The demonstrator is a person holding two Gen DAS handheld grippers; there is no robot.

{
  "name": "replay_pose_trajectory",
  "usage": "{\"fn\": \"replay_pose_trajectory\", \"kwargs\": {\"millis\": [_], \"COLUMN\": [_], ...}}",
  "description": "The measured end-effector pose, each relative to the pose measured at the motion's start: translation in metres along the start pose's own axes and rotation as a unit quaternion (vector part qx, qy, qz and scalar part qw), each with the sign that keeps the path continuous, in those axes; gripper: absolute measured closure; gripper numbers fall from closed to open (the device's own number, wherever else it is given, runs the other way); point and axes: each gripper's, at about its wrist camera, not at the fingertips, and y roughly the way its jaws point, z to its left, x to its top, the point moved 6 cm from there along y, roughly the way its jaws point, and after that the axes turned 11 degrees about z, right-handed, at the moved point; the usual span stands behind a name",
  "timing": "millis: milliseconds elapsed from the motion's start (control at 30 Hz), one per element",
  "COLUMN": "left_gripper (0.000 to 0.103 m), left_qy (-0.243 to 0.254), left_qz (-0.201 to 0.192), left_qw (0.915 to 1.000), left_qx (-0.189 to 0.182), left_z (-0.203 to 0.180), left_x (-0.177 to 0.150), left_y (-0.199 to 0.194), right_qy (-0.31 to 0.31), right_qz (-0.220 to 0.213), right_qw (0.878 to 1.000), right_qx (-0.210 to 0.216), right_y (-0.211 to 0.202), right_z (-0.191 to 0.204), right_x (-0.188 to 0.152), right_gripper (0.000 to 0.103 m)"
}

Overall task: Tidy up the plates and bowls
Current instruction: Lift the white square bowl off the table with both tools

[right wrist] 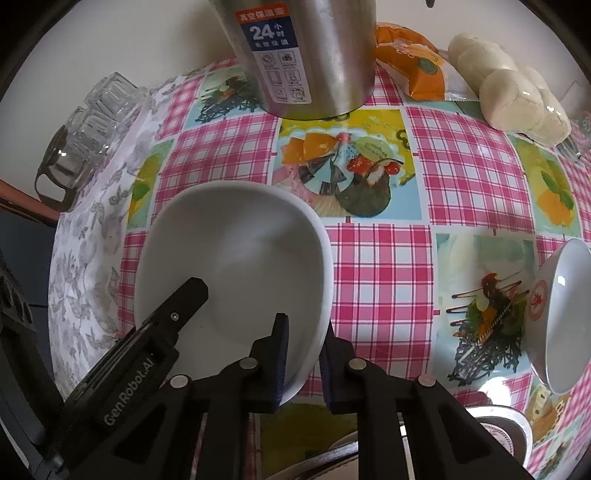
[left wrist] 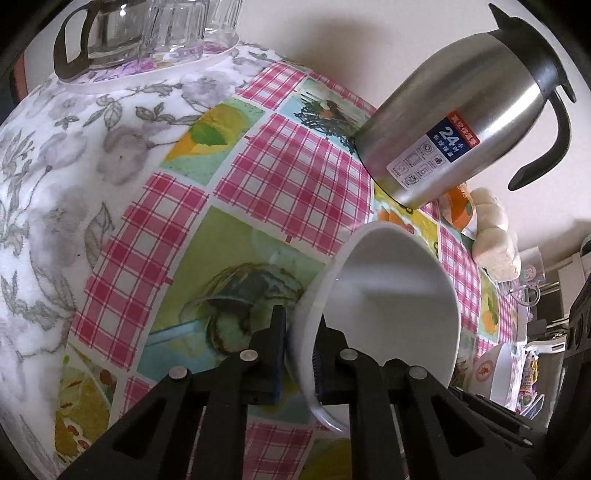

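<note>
A plain white bowl [left wrist: 391, 299] [right wrist: 236, 254] sits over the pink checked tablecloth. My left gripper [left wrist: 300, 354] is shut on its rim, one finger inside and one outside. My right gripper [right wrist: 303, 360] is shut on the rim at another spot. The left gripper also shows in the right wrist view [right wrist: 173, 310], reaching into the bowl from the left. A second white bowl with a red mark [right wrist: 557, 317] lies tilted at the right edge; it also shows in the left wrist view [left wrist: 495, 373].
A steel thermos jug [left wrist: 458, 122] [right wrist: 306, 55] stands at the back. Glass cups and a glass pot [left wrist: 147, 33] [right wrist: 85, 125] sit on a floral cloth at the left. An orange packet [right wrist: 410, 62] and white buns [right wrist: 513, 88] lie at the back right.
</note>
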Motion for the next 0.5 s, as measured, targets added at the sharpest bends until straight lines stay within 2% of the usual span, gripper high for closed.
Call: {"fn": "replay_pose_trajectory", "kwargs": {"millis": [267, 500], "left_gripper": [0.090, 0.090], "left_qy": [0.012, 0.025], "left_qz": [-0.041, -0.093], "left_qw": [0.9991, 0.9954], "left_qx": [0.001, 0.005], "left_z": [-0.003, -0.013], "left_x": [-0.006, -0.027], "left_y": [-0.038, -0.089], "right_qy": [-0.021, -0.052], "right_qz": [-0.029, -0.069], "right_qw": [0.999, 0.996], "right_qx": [0.021, 0.038], "right_y": [-0.029, -0.071], "right_z": [0.007, 0.018], "right_x": [-0.010, -0.038], "right_gripper": [0.086, 0.086]}}
